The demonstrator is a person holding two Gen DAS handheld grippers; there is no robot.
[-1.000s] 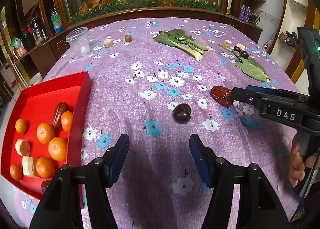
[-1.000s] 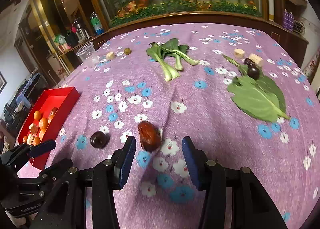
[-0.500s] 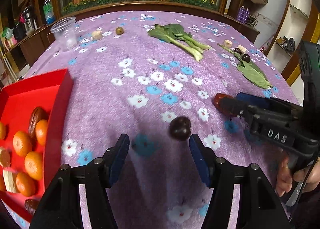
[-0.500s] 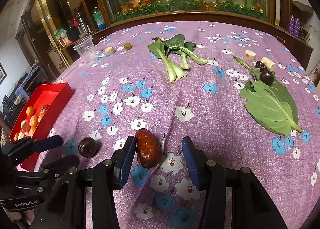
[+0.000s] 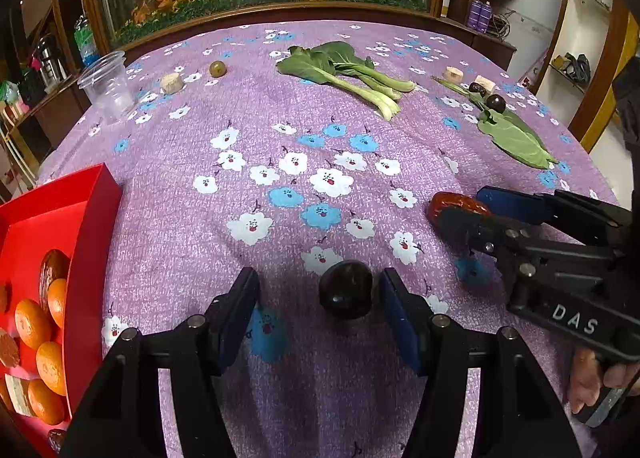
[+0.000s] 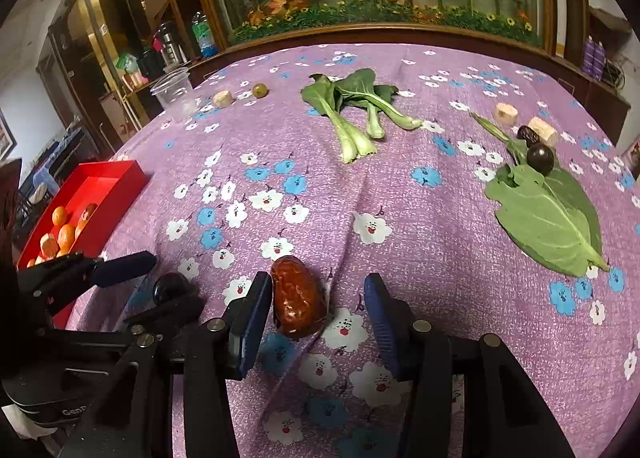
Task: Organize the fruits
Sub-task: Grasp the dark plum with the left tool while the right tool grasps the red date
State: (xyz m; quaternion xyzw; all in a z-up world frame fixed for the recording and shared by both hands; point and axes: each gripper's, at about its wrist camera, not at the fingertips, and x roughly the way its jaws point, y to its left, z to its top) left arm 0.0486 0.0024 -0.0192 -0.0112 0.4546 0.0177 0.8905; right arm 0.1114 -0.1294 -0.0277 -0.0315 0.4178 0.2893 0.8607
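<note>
The left gripper (image 5: pixel 318 306) has its two blue pads about half open. A dark round plum (image 5: pixel 346 289) sits on the purple flowered cloth (image 5: pixel 280 146) between them. The plum is just beside the pad at 3 o'clock and well apart from the pad at 9 o'clock. Neither pad is squeezing it. The right gripper (image 6: pixel 318 318) is also partly open. A red-brown date (image 6: pixel 298 300) lies on the cloth between its pads. The date is right up against the pad at 9 o'clock, and there is a wide gap to the pad at 3 o'clock, so it is not held. In the left view, the right gripper comes in from 3 o'clock, and part of a hand (image 5: pixel 596 382) shows under it at 4 o'clock. The red tray (image 5: pixel 86 242) sits at 8 o'clock in that view. It has small oranges (image 5: pixel 30 324) in it, a brown date and some pale cut pieces. Far off at 12 o'clock lie leafy greens (image 5: pixel 344 74). At 2 o'clock there is a big green leaf (image 5: pixel 514 136) with another dark plum (image 5: pixel 495 103) beside it. A clear plastic cup (image 5: pixel 106 86) stands at 10 o'clock.
</note>
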